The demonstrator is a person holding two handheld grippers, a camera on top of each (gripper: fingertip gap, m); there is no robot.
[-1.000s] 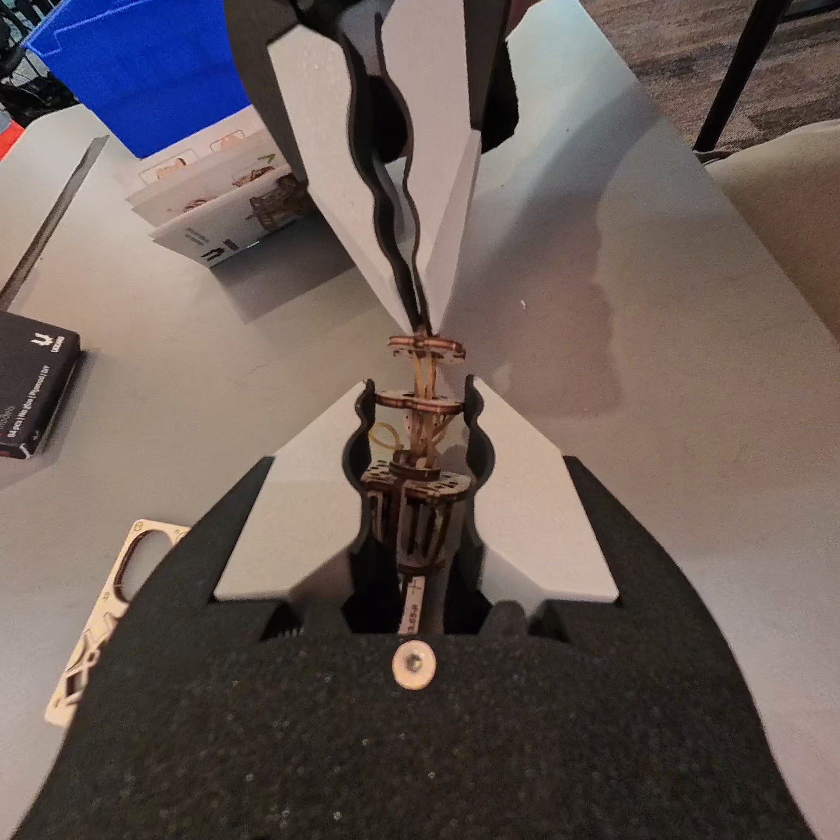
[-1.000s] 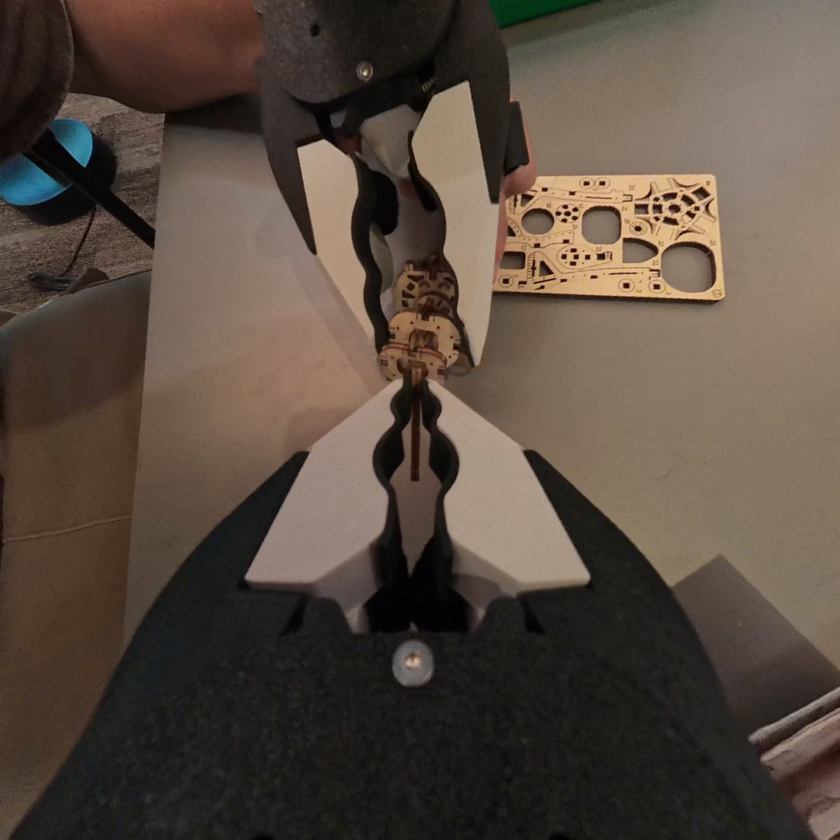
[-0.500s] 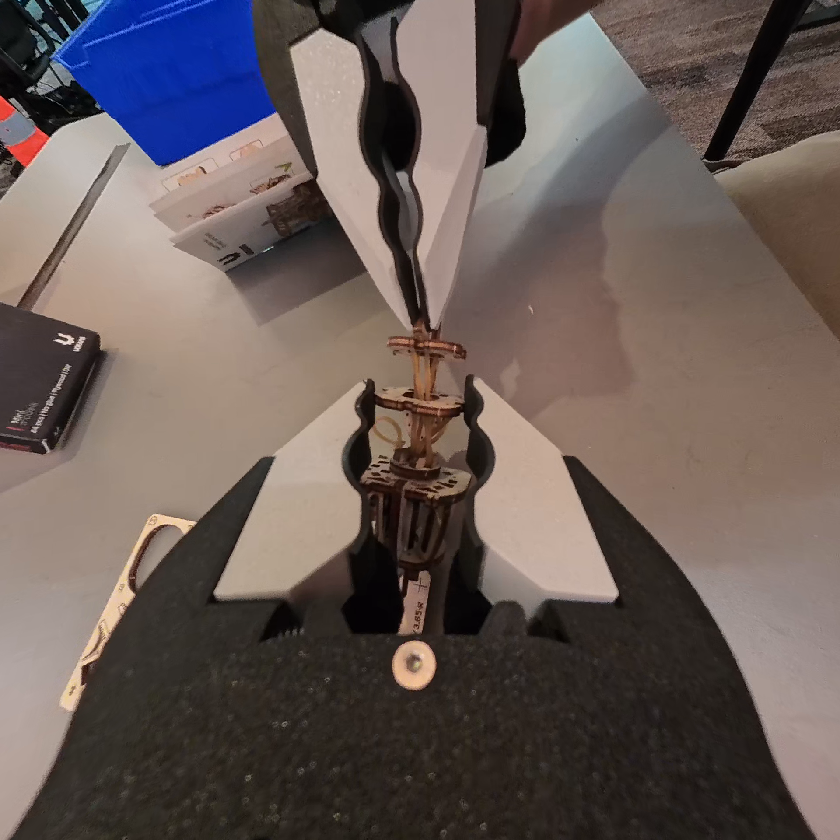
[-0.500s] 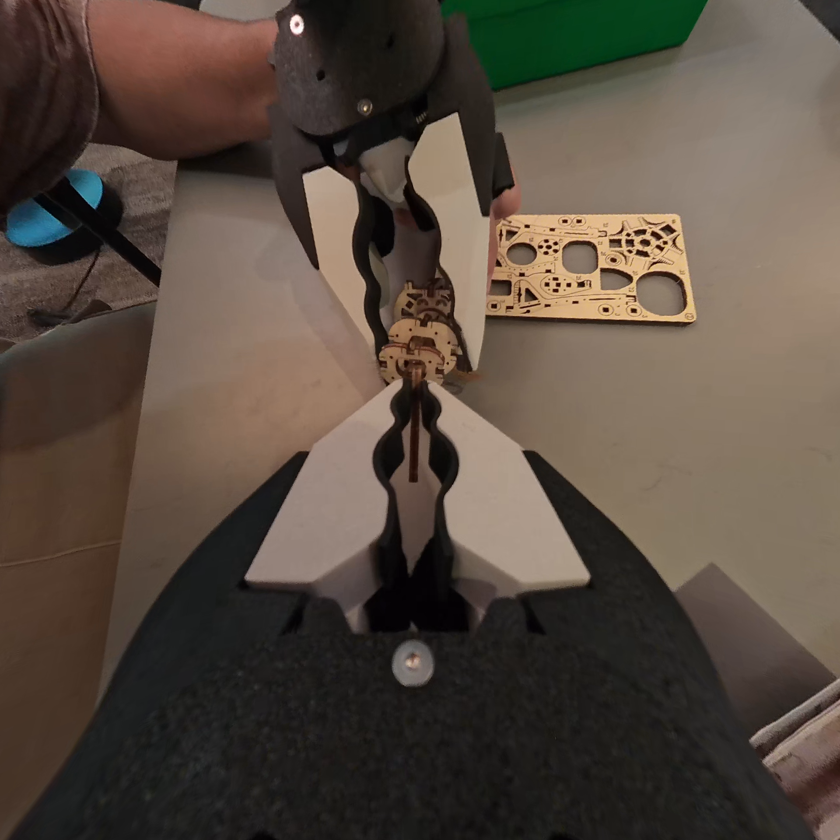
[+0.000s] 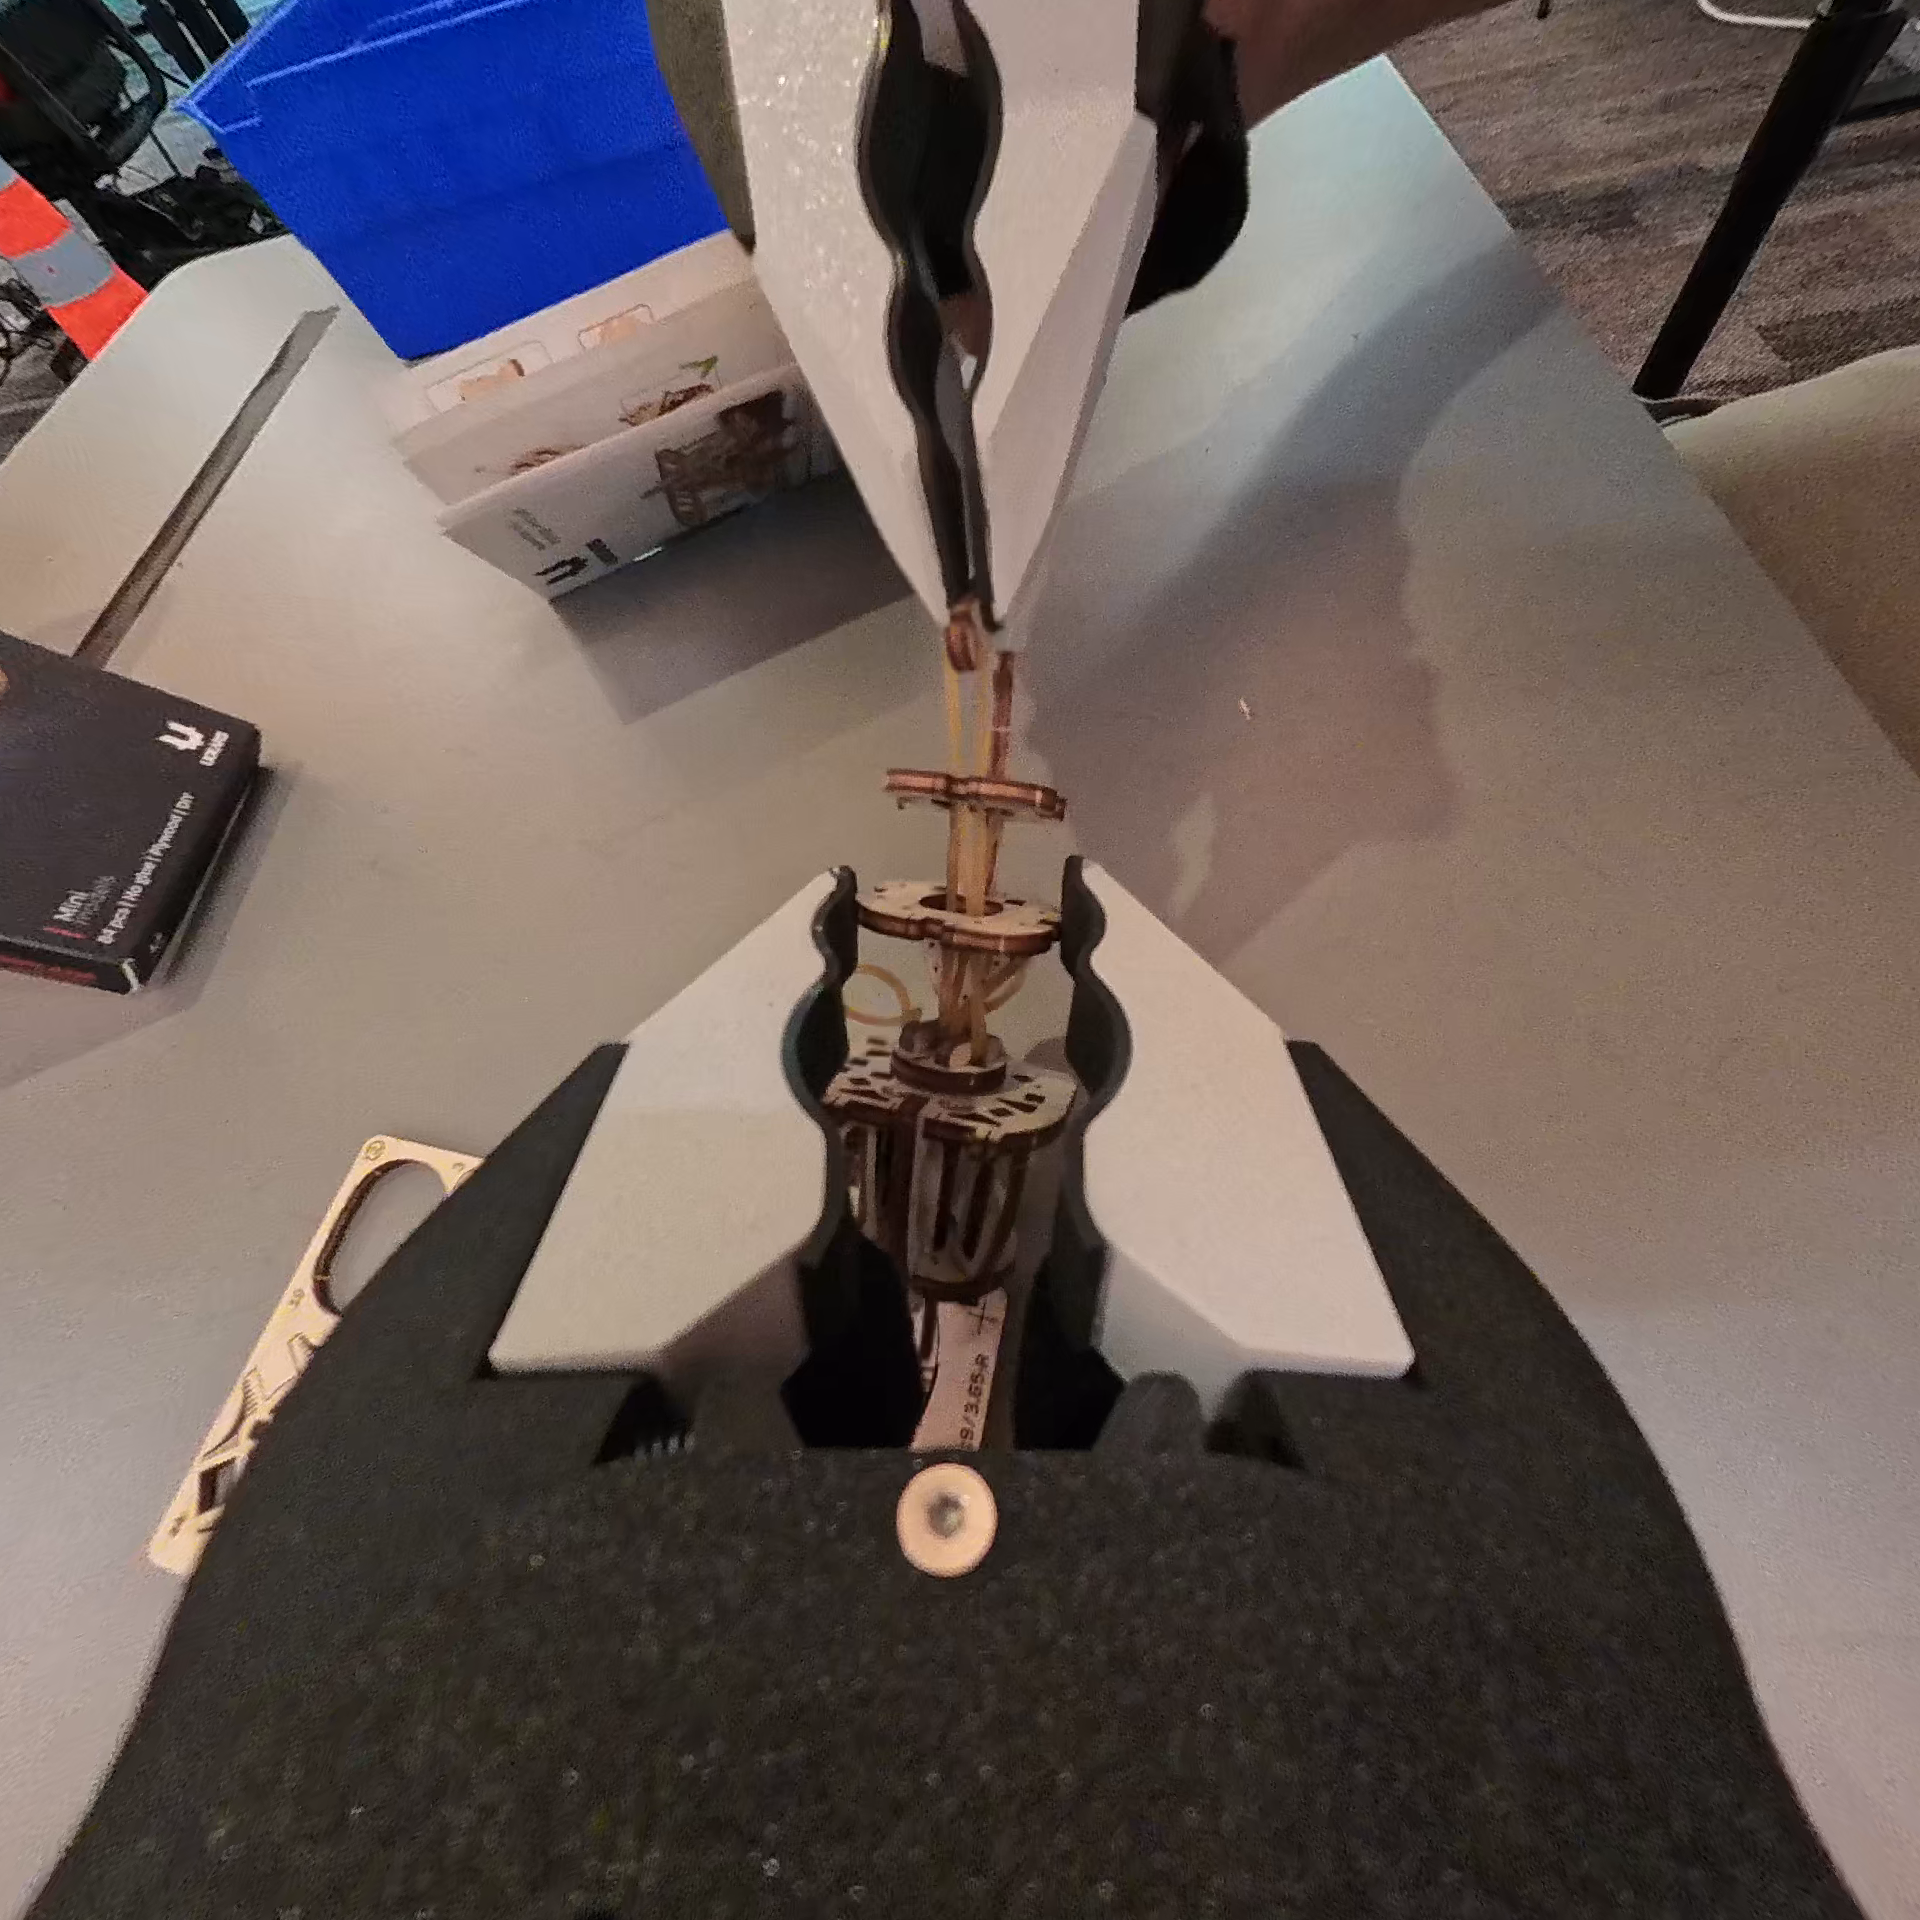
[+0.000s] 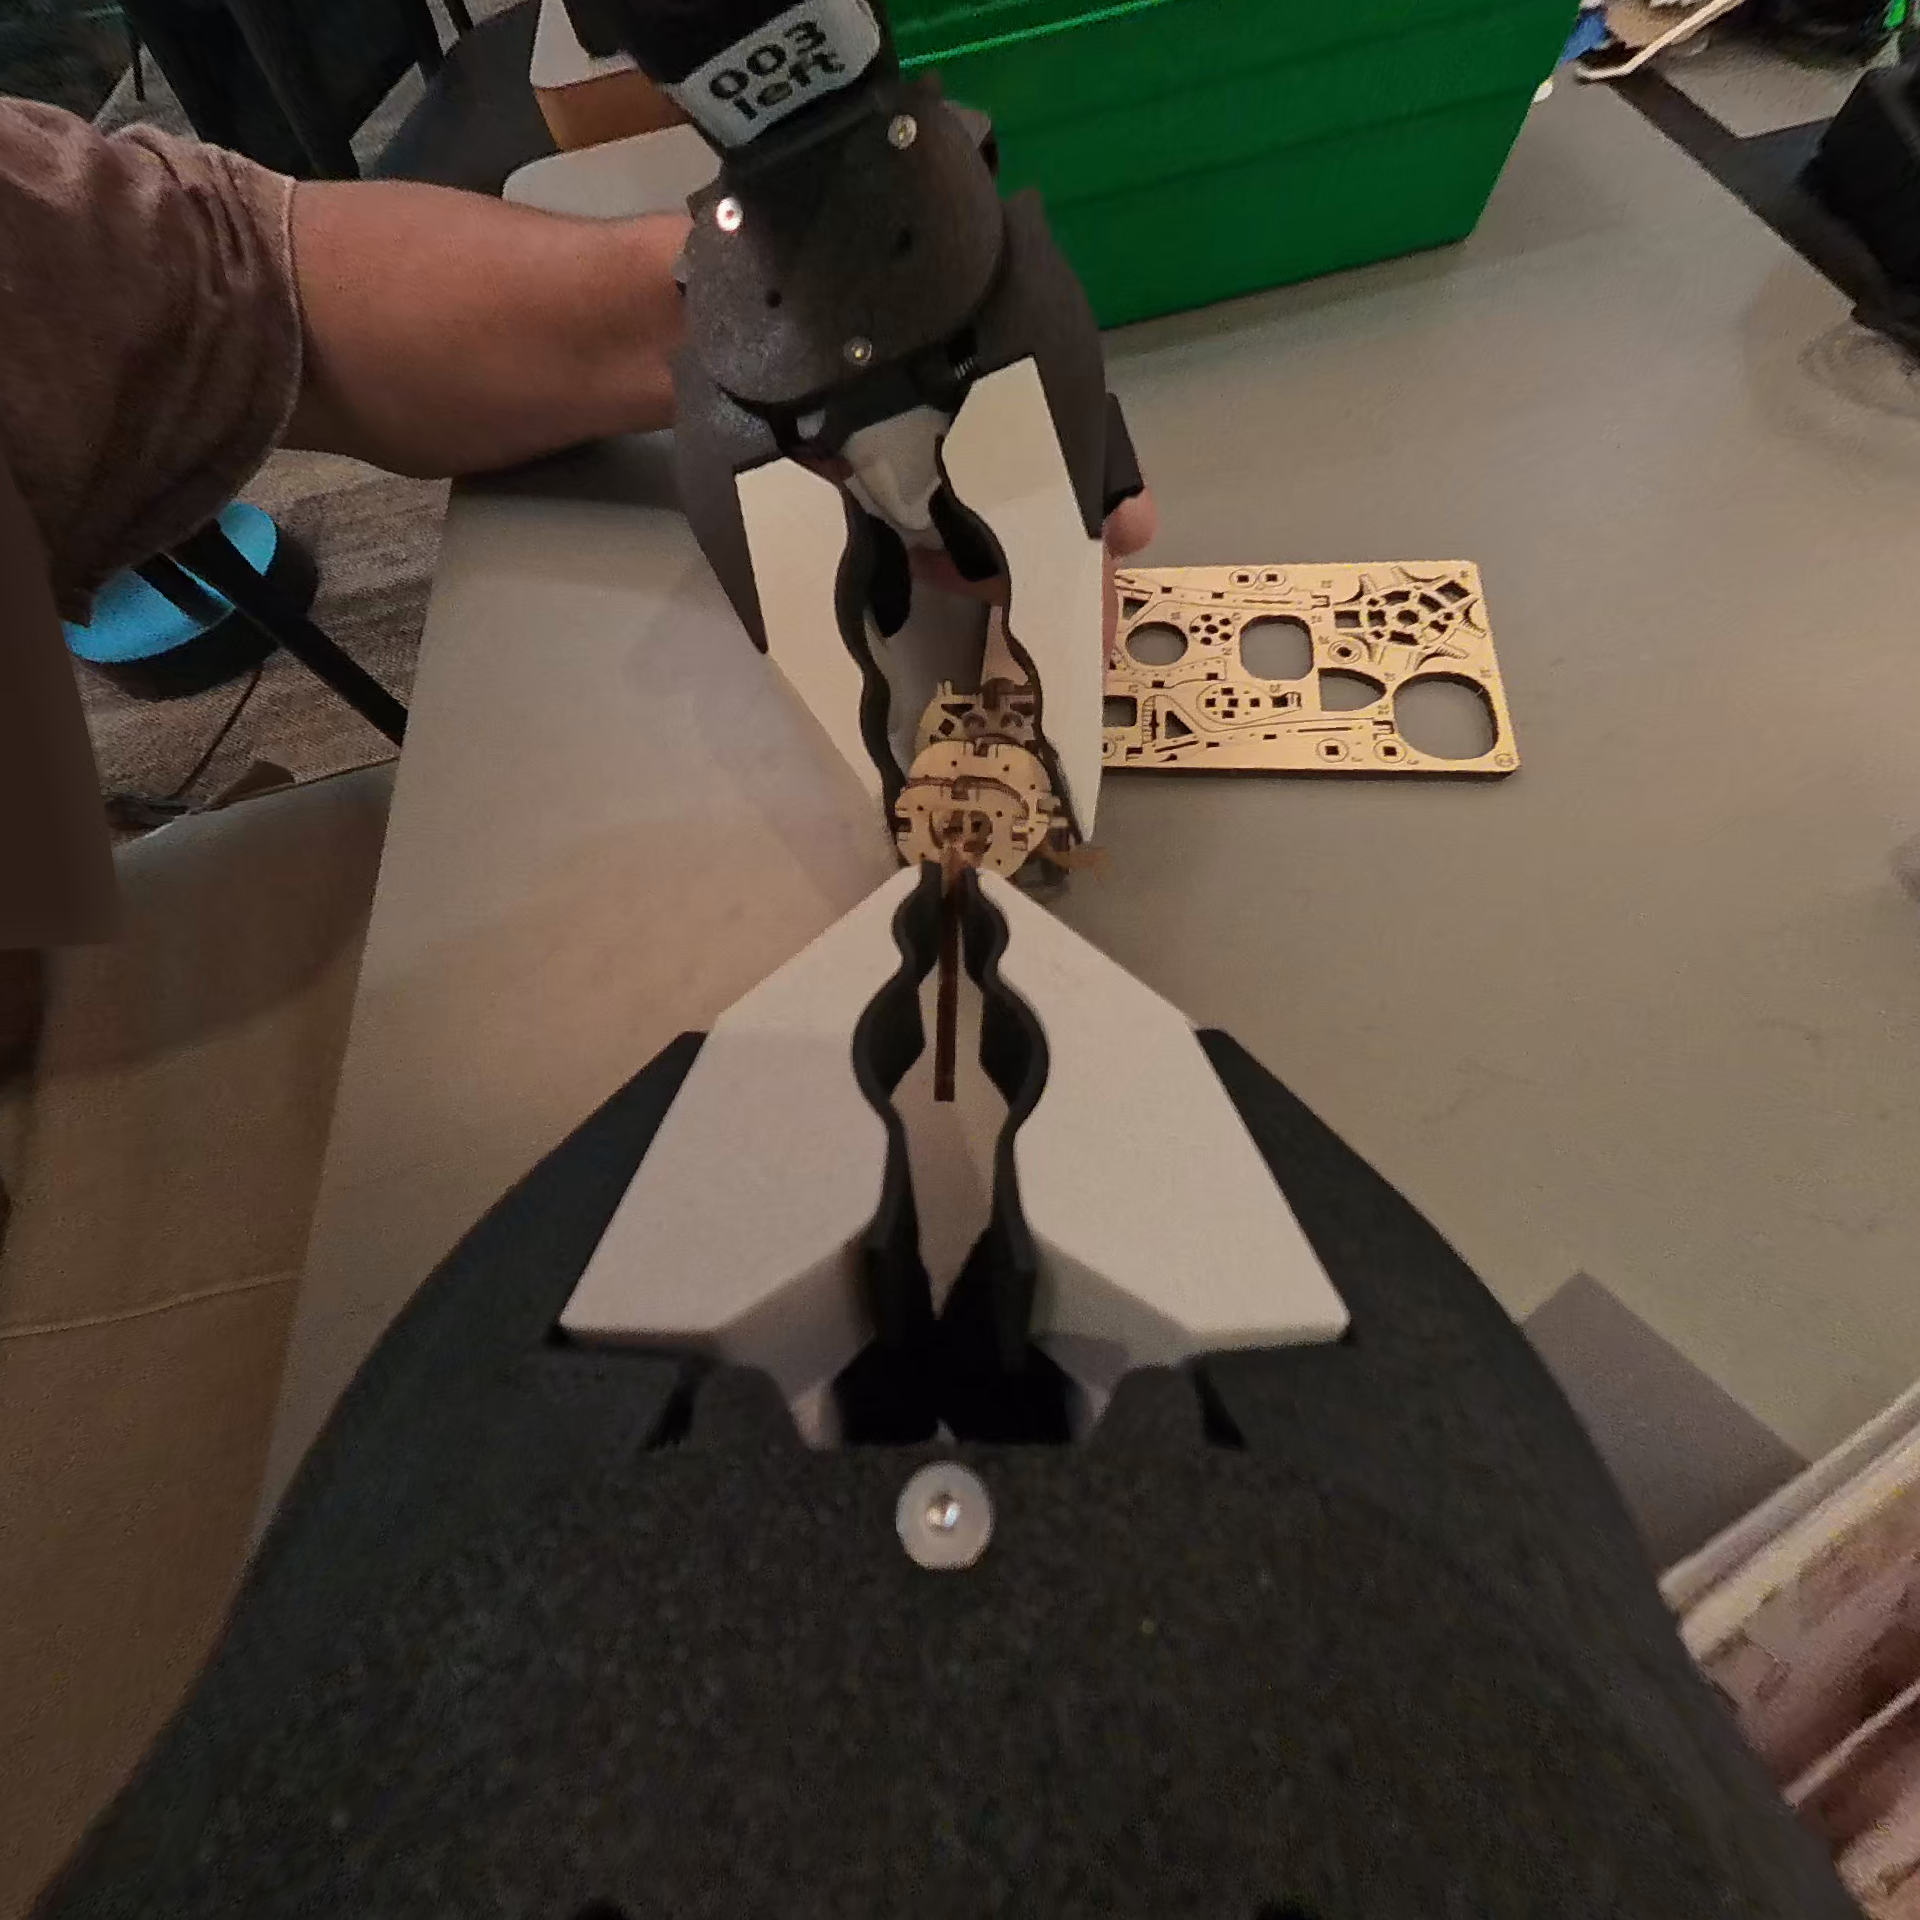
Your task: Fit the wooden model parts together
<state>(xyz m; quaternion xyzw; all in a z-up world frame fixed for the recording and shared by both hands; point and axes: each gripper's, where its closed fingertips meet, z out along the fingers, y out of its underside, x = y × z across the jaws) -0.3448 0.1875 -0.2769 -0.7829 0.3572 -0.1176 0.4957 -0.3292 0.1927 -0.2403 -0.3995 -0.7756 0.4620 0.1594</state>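
Item, nearest: our left gripper (image 5: 951,914) clamps the model (image 5: 940,1143), discs stacked, above mid-table (image 5: 1455,935). Beyond: our right gripper (image 5: 971,623) pinches a thin strip (image 6: 948,997), its end at the top disc (image 5: 971,795). Seating remains, we judge. Far edge: parts sheet (image 6: 1309,670).

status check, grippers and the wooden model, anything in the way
Left gripper shut on wooden model. Right gripper shut on thin wooden rod, rod's far end at the model. Nothing blocking between them.
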